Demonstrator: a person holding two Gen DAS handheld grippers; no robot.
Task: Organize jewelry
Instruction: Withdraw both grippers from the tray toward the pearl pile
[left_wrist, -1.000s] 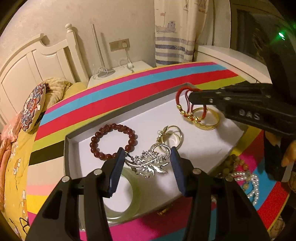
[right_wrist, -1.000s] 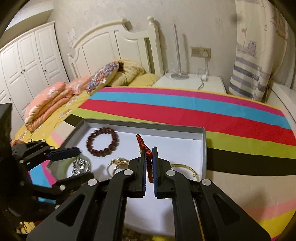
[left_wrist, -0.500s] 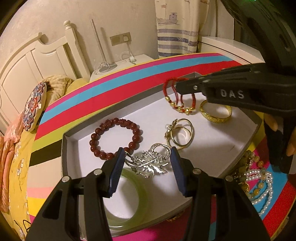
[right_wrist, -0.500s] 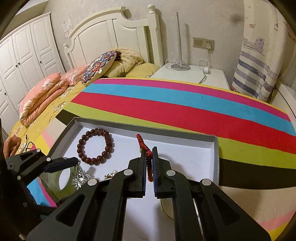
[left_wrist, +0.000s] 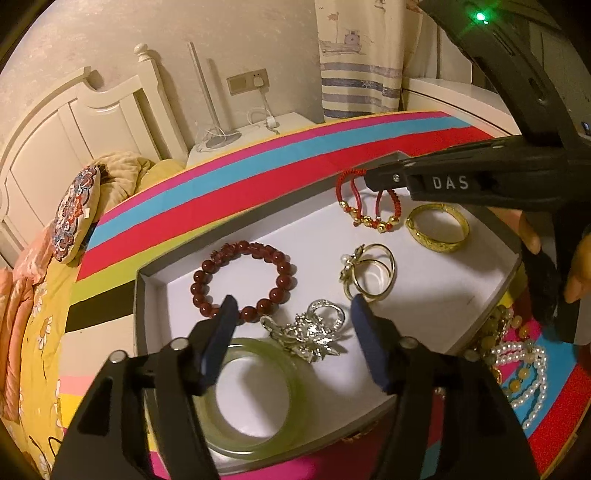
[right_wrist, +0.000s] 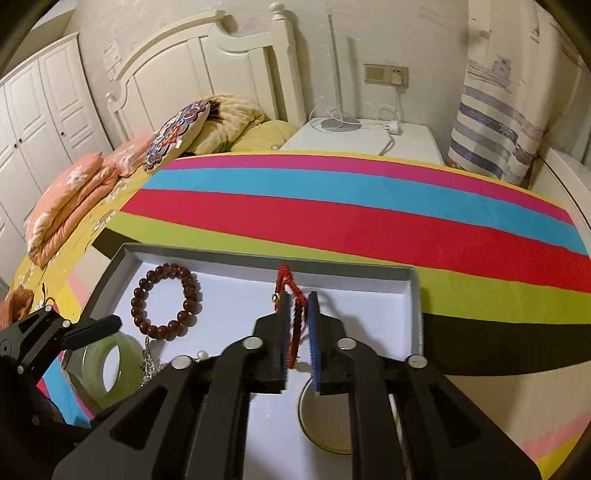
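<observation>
A grey tray (left_wrist: 142, 295) with a white floor lies on the striped bed. In it are a dark red bead bracelet (left_wrist: 242, 282), a silver brooch (left_wrist: 308, 332), gold rings (left_wrist: 369, 271), a gold bangle (left_wrist: 437, 227) and a green jade bangle (left_wrist: 255, 397). My left gripper (left_wrist: 291, 332) is open, low over the brooch. My right gripper (right_wrist: 298, 328) has its jaws slightly parted around a red cord bracelet with gold beads (right_wrist: 293, 314), which hangs over the tray's far right corner (left_wrist: 364, 206).
Pearl and amber bead strands (left_wrist: 521, 365) lie on the bedspread right of the tray. A nightstand (right_wrist: 365, 138) with a lamp base, a headboard (right_wrist: 207, 70), pillows (right_wrist: 177, 134) and a curtain (right_wrist: 498, 122) stand behind.
My right gripper carried the red cord bracelet toward the tray's far right corner and its jaws have parted a little. The left gripper stayed open over the brooch.
</observation>
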